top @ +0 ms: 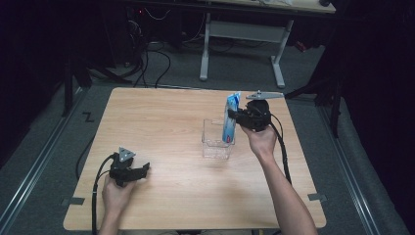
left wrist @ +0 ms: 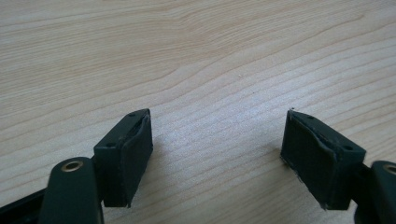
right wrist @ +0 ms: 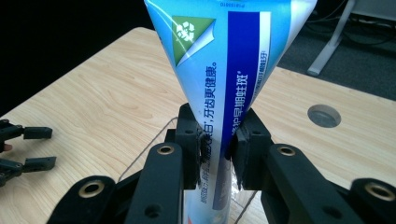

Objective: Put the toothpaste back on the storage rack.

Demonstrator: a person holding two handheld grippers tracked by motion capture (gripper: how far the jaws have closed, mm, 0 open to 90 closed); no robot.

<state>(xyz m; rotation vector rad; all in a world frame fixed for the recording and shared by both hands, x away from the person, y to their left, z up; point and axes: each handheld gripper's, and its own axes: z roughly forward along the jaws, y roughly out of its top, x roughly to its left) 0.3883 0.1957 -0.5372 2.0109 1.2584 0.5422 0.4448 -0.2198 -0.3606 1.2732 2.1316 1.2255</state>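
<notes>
A blue and white toothpaste tube stands upright with its lower end inside a clear plastic box on the wooden table. My right gripper is shut on the tube; in the right gripper view the two pads pinch the tube at its middle, the flat crimped end up. My left gripper rests on the table near the front left, jaws open with only bare wood between them.
A round cable hole sits in the tabletop. Beyond the table's far edge stand a white desk frame and loose cables on the floor. The left half of the table is bare wood.
</notes>
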